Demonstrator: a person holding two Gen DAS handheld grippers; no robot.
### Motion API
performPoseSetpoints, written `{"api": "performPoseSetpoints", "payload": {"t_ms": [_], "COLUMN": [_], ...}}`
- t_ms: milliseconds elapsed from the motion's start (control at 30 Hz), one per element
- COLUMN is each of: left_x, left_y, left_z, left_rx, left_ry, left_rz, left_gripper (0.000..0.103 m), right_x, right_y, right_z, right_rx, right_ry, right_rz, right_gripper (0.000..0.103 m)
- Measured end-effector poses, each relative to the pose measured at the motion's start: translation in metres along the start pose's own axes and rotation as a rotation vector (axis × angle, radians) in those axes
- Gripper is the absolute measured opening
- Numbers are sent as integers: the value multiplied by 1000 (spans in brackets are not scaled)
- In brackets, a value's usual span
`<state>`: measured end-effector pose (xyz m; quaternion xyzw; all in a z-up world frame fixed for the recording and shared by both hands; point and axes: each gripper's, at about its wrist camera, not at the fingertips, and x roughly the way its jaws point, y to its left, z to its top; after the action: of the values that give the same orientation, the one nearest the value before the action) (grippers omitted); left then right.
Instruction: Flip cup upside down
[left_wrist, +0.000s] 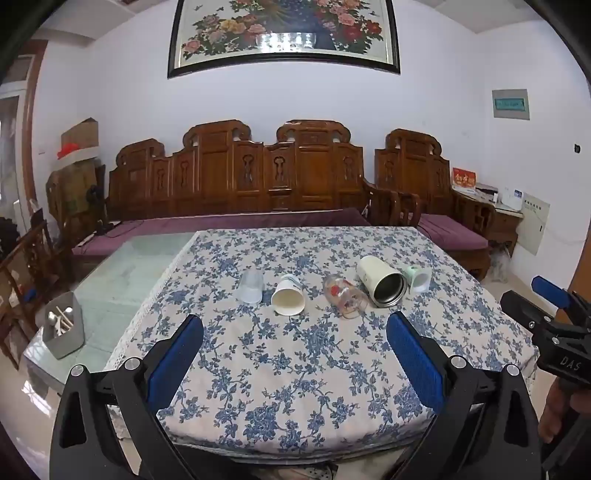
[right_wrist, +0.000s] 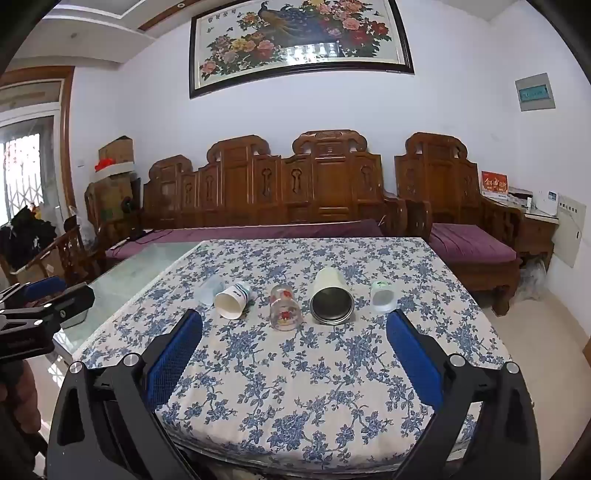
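Note:
Several cups lie on their sides in a row on the blue-flowered tablecloth (left_wrist: 295, 354), mouths toward me: a clear plastic cup (left_wrist: 251, 287), a white paper cup (left_wrist: 288, 298), a glass with red print (left_wrist: 342, 297), a cream steel-lined mug (left_wrist: 380, 281) and a small pale green cup (left_wrist: 419, 277). In the right wrist view the same row shows: clear cup (right_wrist: 210, 290), paper cup (right_wrist: 232, 298), glass (right_wrist: 283, 308), mug (right_wrist: 331, 297), green cup (right_wrist: 383, 295). My left gripper (left_wrist: 294, 332) and right gripper (right_wrist: 294, 328) are open and empty, held short of the row.
A grey box (left_wrist: 64, 325) with white items stands on the bare glass tabletop to the left. A carved wooden sofa (left_wrist: 258, 177) with purple cushions runs behind the table. The right gripper's body (left_wrist: 554, 332) shows at the right edge of the left wrist view.

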<state>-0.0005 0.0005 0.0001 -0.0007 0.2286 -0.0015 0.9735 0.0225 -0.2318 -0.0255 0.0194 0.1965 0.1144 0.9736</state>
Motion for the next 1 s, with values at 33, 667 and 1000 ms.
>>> {"api": "performPoseSetpoints", "payload": {"t_ms": [33,667,1000], "left_x": [0,-3,-4], "left_y": [0,-6,-8], "left_z": [0,0,4], "left_rx": [1,14,13], "left_ry": [0,-2,-3], "left_rz": [-1,3,5], "left_gripper": [96,96,96], "right_x": [0,0,1], "right_y": [0,0,0], "right_z": [0,0,0], "right_rx": [0,3,4], "right_ry": [0,2,3], "right_rz": [-1,3,3], "right_gripper": [100,100,100]}}
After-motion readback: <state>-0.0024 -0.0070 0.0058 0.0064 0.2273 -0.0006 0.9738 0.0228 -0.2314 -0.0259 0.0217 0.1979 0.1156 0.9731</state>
